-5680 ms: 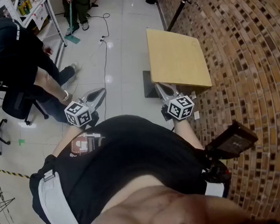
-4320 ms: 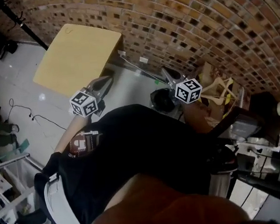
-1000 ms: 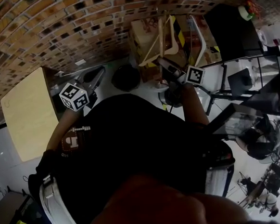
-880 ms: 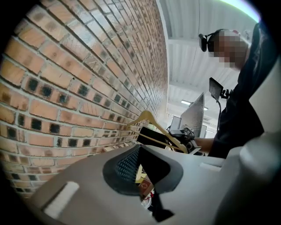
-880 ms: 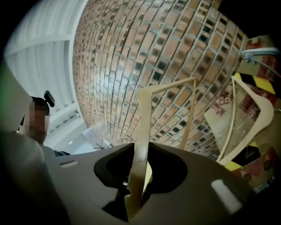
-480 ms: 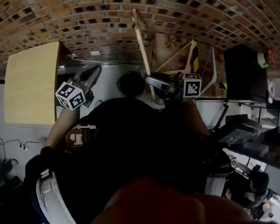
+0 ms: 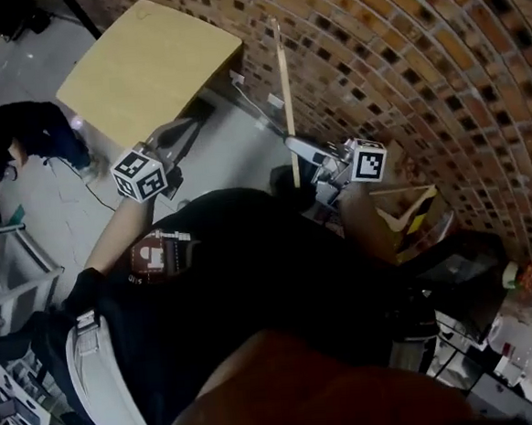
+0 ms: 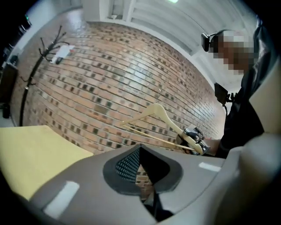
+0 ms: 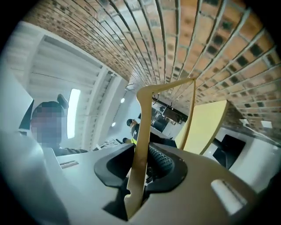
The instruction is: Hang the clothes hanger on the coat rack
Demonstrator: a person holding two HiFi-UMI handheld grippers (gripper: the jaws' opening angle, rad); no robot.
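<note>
My right gripper [image 7: 299, 147] is shut on one end of a pale wooden clothes hanger [image 7: 283, 86], which stands edge-on and upright in front of the brick wall. The right gripper view shows the hanger's arm [image 9: 141, 145] pinched between the pads of the right gripper [image 9: 145, 154], with its bar curving away above. Seen from the left gripper view, the whole hanger [image 8: 158, 115] hangs level off to the right. The left gripper [image 7: 186, 129] is shut and holds nothing [image 8: 139, 149]. A black coat rack [image 8: 33, 72] stands against the wall at far left.
A yellow square table [image 7: 144, 65] stands by the brick wall, ahead of the left gripper. A cardboard box [image 7: 404, 214] with more hangers sits at the right. A person in dark clothes [image 7: 21, 134] is at the left, near a metal shelf [image 7: 13, 263].
The hanger has come up out of the cardboard box in my right gripper. Both grippers have swung away from the box toward the yellow table, and the box now lies at the right.
</note>
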